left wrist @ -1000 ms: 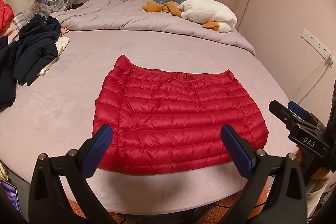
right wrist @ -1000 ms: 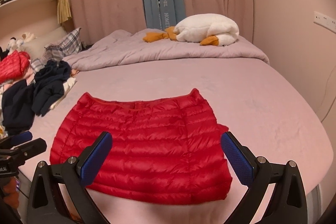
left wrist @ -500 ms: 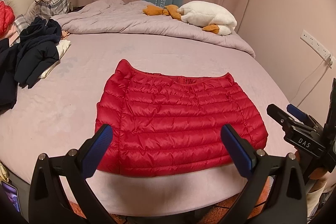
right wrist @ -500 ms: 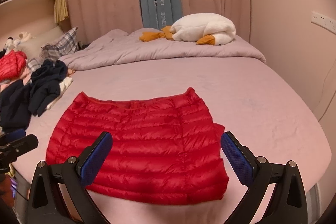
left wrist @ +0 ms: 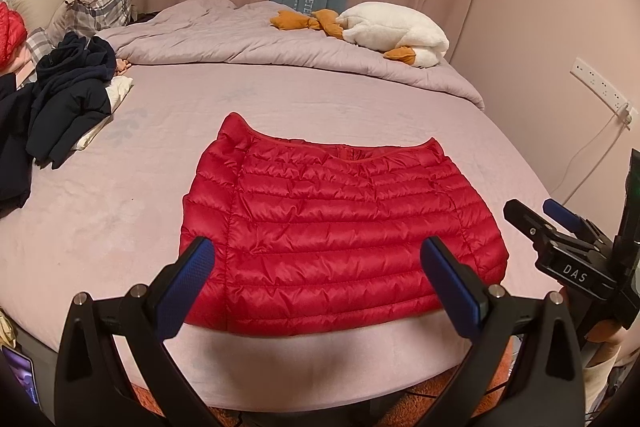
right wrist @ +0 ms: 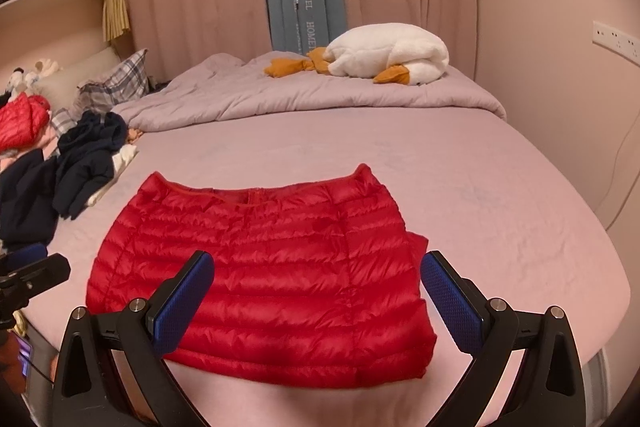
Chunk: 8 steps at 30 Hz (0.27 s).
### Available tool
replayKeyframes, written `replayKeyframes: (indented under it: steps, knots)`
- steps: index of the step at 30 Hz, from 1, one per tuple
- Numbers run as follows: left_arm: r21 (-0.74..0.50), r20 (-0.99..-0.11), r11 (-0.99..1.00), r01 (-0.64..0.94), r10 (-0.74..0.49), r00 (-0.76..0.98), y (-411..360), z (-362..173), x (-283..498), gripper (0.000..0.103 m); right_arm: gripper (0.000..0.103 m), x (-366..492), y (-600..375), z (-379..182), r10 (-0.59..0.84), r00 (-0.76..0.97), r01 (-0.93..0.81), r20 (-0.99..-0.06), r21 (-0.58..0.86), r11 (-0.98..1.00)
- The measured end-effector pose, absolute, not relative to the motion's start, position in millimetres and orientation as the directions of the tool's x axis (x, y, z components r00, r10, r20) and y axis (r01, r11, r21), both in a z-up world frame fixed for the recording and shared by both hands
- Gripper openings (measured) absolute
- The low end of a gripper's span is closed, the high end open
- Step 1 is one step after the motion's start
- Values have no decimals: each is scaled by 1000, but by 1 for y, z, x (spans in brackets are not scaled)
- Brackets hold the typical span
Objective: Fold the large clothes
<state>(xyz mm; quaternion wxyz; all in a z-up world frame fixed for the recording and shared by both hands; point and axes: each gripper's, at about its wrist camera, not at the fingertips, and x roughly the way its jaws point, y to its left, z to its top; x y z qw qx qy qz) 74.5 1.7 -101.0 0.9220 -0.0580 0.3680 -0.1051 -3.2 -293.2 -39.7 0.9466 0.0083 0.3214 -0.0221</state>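
A folded red down jacket (left wrist: 340,227) is laid flat on the pink bed sheet (left wrist: 120,211), its near hem close to the mattress edge. The left gripper (left wrist: 320,283) and the right gripper (right wrist: 316,291) are both held spread wide above that hem, nothing between the blue pads (right wrist: 184,299). Bare sheet is seen on all sides of the jacket. A dark clothes pile (left wrist: 64,99) lies well apart at the left edge; a rumpled duvet (left wrist: 260,47) and a plush goose (left wrist: 396,35) are kept at the far end.

We see the red quilted down jacket (left wrist: 340,231) folded into a flat rectangle; it lies beyond our spread jaws.
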Motion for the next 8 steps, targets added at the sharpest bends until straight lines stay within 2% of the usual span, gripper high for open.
replayKeyframes:
  steps: [8]
  knots:
    - [-184,-664,971,153,-238,709,1,-102,74,103,102,-4,-292,-41,-39,791,46,-610,-3,999]
